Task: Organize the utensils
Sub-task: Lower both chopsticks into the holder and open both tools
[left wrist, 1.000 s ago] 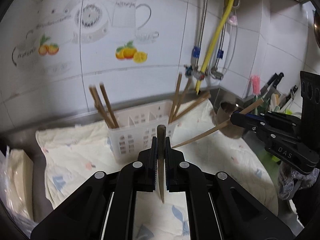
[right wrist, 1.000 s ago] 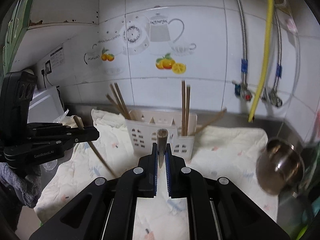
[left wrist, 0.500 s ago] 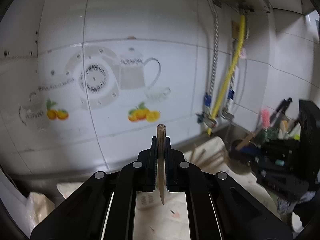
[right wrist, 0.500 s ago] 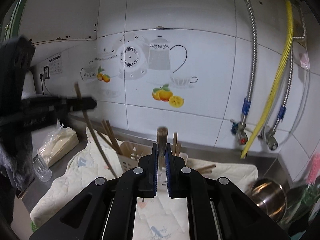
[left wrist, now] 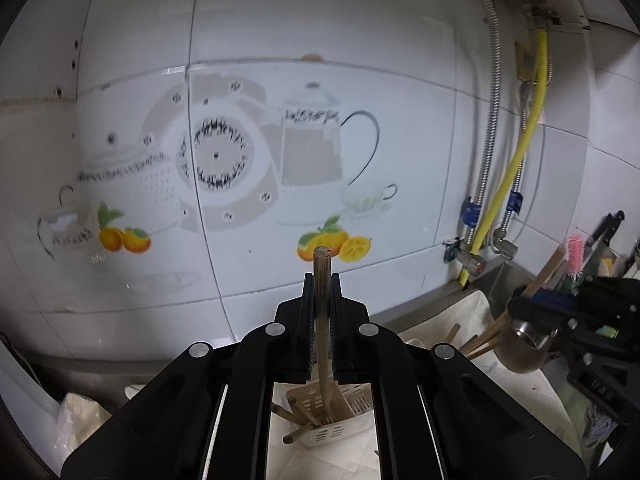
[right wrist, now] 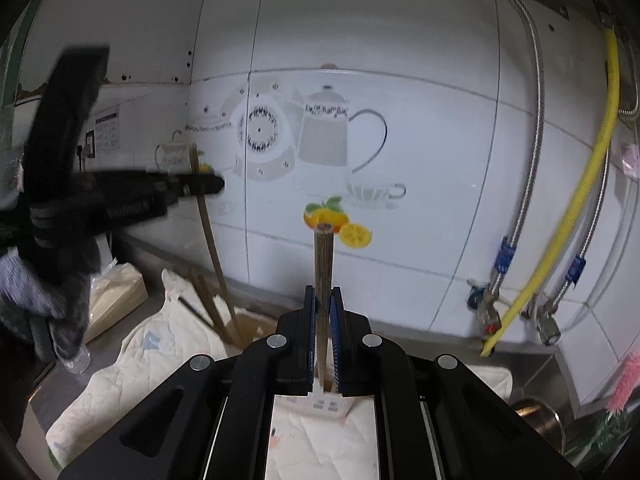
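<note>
The left hand-held gripper [left wrist: 321, 280] is gripping a wooden chopstick [left wrist: 322, 320] upright, tip aimed into the white utensil caddy [left wrist: 340, 420] at 6 o'clock. The right hand-held gripper [right wrist: 322, 296] is likewise clamping its chopstick [right wrist: 323, 276] vertically above the caddy [right wrist: 326, 402] on the cloth-covered counter [right wrist: 132, 384], evidently for insertion.

Utensil caddy [left wrist: 340, 420] sits on cloth [right wrist: 160, 364] w/ chopsticks [left wrist: 300, 420] in it; metal pot [left wrist: 528, 348] to its right.
</note>
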`<state>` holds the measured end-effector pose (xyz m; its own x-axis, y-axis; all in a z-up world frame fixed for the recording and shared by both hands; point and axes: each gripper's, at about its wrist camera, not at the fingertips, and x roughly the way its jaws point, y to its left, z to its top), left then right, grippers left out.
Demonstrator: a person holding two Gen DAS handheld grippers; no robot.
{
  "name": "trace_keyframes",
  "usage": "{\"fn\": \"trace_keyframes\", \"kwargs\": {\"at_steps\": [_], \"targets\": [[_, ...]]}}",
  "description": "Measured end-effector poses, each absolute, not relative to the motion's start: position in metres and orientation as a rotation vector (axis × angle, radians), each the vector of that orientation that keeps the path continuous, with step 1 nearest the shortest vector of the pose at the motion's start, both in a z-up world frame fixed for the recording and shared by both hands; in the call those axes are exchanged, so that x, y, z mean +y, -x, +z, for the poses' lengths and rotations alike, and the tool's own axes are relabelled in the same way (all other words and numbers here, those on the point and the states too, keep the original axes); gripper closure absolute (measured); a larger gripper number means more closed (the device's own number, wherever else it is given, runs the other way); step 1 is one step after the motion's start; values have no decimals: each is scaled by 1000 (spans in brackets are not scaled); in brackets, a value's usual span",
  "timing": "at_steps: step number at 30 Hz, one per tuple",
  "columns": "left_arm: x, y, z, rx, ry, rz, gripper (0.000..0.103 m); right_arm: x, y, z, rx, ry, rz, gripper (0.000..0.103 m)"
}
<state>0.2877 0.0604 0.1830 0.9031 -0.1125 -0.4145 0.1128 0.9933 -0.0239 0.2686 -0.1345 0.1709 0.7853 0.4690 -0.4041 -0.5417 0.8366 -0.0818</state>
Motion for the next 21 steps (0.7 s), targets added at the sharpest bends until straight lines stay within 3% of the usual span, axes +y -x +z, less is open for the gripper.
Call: {"fn": "trace_keyframes", "kwargs": {"at_steps": [21], "targets": [[72, -305, 127, 552, 28, -126, 97, -111, -316, 108, 512, 233, 510, 96]]}}
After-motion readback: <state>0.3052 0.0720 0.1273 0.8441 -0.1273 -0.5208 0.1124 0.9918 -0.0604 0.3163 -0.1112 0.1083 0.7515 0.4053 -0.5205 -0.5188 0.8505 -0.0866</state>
